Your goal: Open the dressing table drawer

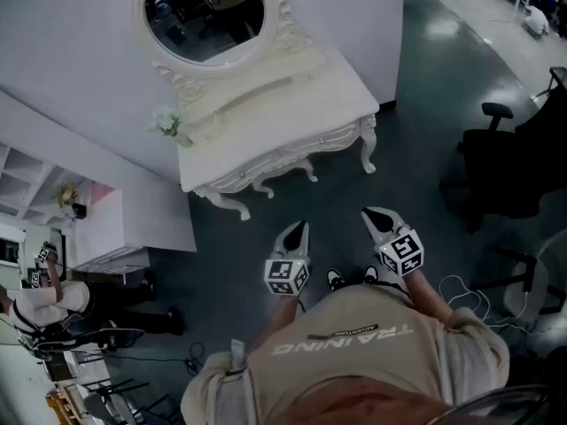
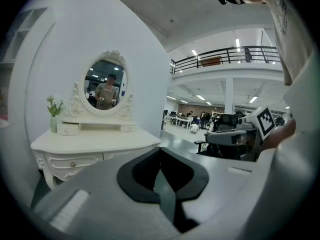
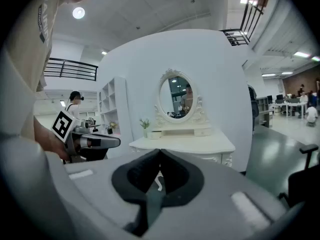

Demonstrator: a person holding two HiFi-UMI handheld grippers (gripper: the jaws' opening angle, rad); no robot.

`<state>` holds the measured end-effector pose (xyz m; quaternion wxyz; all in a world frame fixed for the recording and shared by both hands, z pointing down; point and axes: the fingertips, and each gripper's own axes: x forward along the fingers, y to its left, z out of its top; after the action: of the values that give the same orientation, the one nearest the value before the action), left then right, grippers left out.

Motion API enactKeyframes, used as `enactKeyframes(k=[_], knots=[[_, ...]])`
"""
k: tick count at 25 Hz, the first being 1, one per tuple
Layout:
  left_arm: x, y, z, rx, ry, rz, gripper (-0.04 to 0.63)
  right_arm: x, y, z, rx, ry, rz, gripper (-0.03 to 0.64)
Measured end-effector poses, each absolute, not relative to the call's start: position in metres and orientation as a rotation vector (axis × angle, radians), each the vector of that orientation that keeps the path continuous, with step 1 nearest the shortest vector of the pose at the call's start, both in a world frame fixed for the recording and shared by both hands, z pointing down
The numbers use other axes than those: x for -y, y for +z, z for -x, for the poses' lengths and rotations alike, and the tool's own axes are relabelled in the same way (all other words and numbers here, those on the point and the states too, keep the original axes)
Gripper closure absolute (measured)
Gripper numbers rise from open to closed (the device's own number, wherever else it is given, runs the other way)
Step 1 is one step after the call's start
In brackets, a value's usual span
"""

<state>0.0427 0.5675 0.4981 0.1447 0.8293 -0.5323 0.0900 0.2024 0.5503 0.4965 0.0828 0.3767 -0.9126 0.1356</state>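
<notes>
The white dressing table (image 1: 266, 104) with its oval mirror (image 1: 205, 11) stands against the wall, ahead of me and a little to the left. Its drawer front (image 1: 297, 151), with small knobs, looks closed. Both grippers hover over the floor, well short of the table, pointing toward it. My left gripper (image 1: 301, 227) is shut and holds nothing. My right gripper (image 1: 368, 212) is shut and empty too. The left gripper view has the table (image 2: 95, 140) at left, a drawer knob (image 2: 72, 163), and the jaw tips (image 2: 160, 149) meeting. In the right gripper view the table (image 3: 185, 144) lies straight beyond the closed tips (image 3: 159, 151).
A small vase of flowers (image 1: 166, 122) stands on the table's left end. A black office chair (image 1: 505, 166) is at the right, with cables (image 1: 461, 290) on the floor near it. A white shelf unit (image 1: 97, 228) and another person (image 1: 40, 304) are at the left.
</notes>
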Motion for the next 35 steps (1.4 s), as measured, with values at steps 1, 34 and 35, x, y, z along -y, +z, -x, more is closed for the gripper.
enactKeyframes(k=[1, 34, 35], knots=[[-0.559, 0.495, -0.047, 1.536, 0.241, -2.400, 0.588, -0.542, 0.495, -0.204, 2.727, 0.379, -1.114, 0.614], [-0.475, 0.494, 0.038, 1.557, 0.180, -2.455, 0.588, -0.427, 0.488, -0.153, 2.677, 0.243, -1.283, 0.614], [-0.474, 0.499, 0.045, 1.558, 0.200, -2.459, 0.588, -0.427, 0.493, -0.150, 2.664, 0.252, -1.294, 0.614]])
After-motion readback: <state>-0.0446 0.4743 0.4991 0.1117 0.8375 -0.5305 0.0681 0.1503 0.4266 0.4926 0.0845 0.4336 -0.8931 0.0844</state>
